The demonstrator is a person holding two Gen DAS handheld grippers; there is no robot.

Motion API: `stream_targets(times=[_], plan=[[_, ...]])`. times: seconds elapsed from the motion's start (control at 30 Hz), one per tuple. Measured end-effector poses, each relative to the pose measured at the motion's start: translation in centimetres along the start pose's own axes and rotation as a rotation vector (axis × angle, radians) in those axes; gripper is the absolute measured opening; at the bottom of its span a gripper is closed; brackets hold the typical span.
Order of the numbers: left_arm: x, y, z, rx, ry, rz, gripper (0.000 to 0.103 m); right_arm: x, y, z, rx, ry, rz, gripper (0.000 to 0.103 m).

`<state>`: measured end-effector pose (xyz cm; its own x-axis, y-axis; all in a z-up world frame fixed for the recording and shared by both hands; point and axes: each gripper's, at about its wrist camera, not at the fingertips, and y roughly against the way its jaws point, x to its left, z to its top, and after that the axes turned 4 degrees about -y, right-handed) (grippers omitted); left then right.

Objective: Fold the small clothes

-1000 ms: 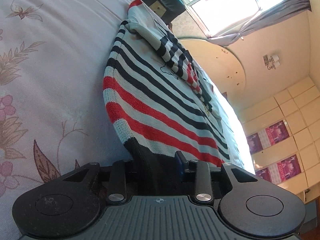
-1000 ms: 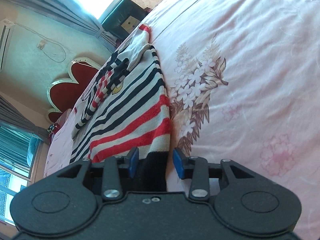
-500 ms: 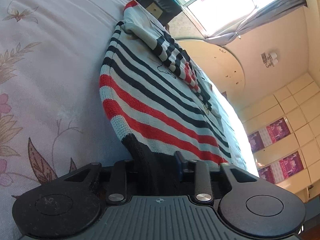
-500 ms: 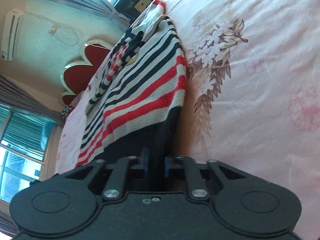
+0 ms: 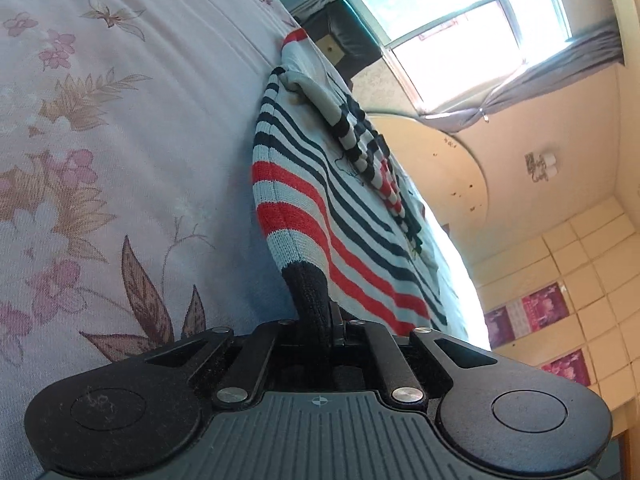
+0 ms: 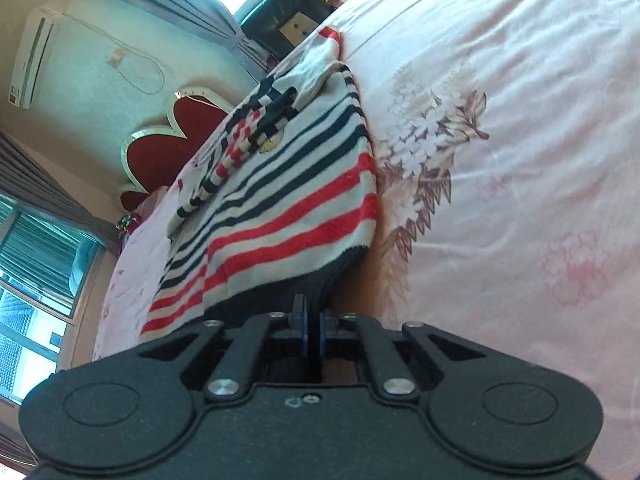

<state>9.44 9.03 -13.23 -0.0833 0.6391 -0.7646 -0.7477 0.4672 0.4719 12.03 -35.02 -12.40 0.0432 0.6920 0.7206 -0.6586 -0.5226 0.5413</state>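
Left wrist view: the striped sweater (image 5: 320,208) is spread flat on the floral bedsheet (image 5: 120,140), sleeves laid across its far part, and its near dark hem is pinched at one corner by the left gripper (image 5: 326,322). The other hem corner is clamped by the right gripper (image 6: 312,316). The bottom-up fold is judged not yet made

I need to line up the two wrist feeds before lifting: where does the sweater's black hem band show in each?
Left wrist: black hem band at lower centre, pinched in the left gripper.
Right wrist: band at lower centre, pinched in the right gripper.
Shared landmark: the red-tipped sleeve cuff at the sweater's far end.
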Motion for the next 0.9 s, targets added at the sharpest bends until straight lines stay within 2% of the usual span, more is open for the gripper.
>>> stream_targets(times=[0.13,0.27,0.37,0.57,0.7,0.9], plan=[[-0.5,0.4,0.7,-0.054,0.030,-0.041,0.004,0.8,0.4,1.5,-0.044,-0.002,0.036,0.006],[-2.3,-0.1,2.8,-0.104,0.035,-0.092,0.004,2.4,0.0,4.0,-0.096,0.017,0.068,0.006],[-3.7,-1.3,5.6,-0.129,0.034,-0.123,0.004,3.6,-0.8,6.4,-0.136,0.023,0.078,0.006],[-6.8,-4.9,12.7,-0.168,0.011,-0.160,0.004,5.0,-2.7,13.4,-0.228,-0.020,0.136,0.006],[-8.2,-8.6,17.4,-0.166,-0.003,-0.157,0.004,6.3,-5.4,18.4,-0.248,0.011,0.139,0.006],[-8.3,-15.1,22.9,-0.126,-0.010,-0.070,0.004,5.7,-12.0,25.0,-0.219,-0.024,0.122,0.006]])
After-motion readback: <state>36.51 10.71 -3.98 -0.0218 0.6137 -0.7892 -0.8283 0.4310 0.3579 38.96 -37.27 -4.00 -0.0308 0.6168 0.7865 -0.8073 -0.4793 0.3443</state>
